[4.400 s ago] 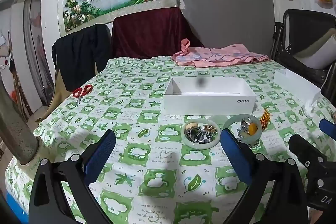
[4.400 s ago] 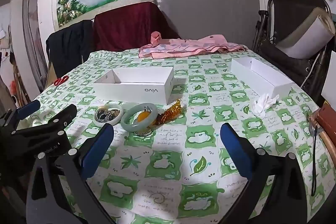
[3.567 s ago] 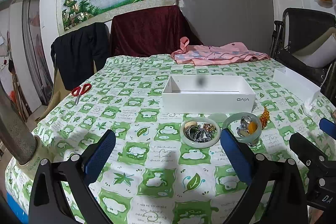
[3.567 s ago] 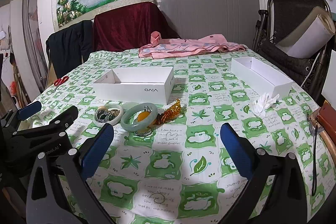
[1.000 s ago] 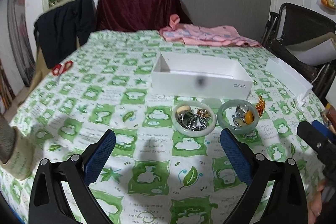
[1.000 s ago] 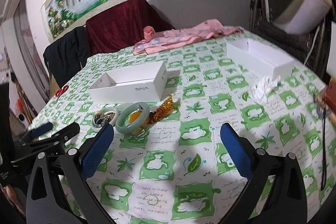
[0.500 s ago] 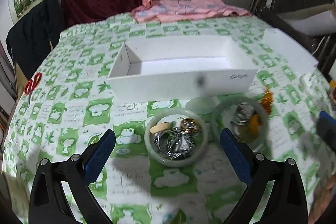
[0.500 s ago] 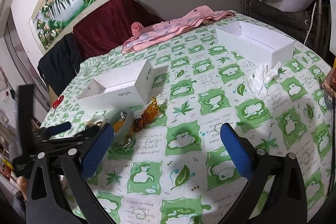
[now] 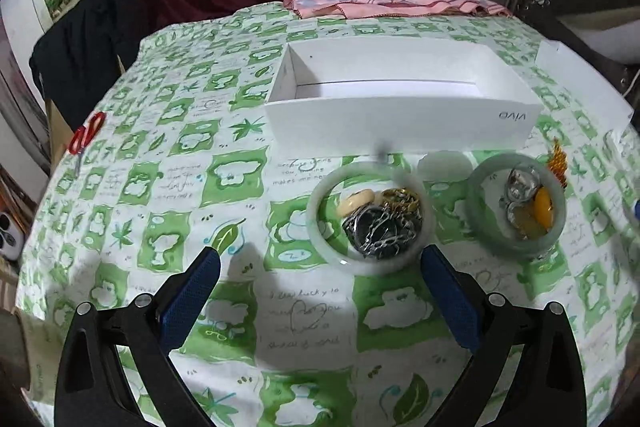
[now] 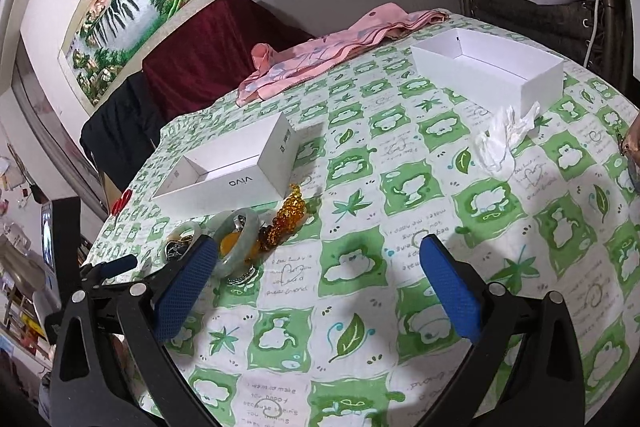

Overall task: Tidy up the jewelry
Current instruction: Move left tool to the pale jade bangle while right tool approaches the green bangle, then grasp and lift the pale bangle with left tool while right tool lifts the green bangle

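Left gripper [image 9: 316, 265]: has moved forward and tipped downward; the pale bangle [image 9: 370, 217] of chains now lies just ahead of its open blue pads [image 9: 190, 297].
Right gripper [image 10: 318, 275]: has swung rightward and tilted; the 2nd white box [image 10: 486, 73] and crumpled tissue [image 10: 502, 143] now sit nearer centre.
Wall scroll: mostly out of the left view.

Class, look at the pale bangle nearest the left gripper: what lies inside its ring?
Inside the pale bangle lie a silver chain, a gold piece and a cream ring; anything beneath the chain is hidden.

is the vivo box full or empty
Empty: the open white vivo box shows only its bare white floor; the jewelry sits outside it, on the tablecloth.
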Action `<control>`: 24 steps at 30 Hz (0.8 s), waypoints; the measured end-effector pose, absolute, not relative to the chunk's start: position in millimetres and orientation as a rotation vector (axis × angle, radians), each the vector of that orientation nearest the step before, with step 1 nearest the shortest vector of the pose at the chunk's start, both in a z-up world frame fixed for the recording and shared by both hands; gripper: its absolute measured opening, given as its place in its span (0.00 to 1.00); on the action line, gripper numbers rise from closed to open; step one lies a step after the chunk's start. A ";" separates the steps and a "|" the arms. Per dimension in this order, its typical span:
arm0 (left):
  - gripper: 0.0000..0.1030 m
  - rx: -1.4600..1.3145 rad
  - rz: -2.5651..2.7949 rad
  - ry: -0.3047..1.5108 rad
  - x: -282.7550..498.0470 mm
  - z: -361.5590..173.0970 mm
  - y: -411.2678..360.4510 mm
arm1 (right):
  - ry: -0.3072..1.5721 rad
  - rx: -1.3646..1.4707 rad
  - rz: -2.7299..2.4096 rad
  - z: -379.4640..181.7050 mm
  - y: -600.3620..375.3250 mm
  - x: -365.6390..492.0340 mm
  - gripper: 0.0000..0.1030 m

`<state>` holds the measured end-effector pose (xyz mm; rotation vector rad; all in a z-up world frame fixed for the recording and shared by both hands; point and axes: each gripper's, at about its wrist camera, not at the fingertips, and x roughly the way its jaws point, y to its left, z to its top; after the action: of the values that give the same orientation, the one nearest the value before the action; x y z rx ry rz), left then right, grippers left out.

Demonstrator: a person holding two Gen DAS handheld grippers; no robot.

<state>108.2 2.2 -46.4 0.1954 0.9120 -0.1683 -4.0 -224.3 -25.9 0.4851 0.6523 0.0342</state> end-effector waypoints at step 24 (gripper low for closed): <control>0.67 0.005 -0.186 0.861 106.2 -32.1 38.9 | 0.825 -0.046 0.253 -20.7 -124.8 62.4 0.94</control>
<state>106.2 38.9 -32.1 0.0048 0.8612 -0.1860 62.4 -124.8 -20.7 -0.0461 0.8250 0.2530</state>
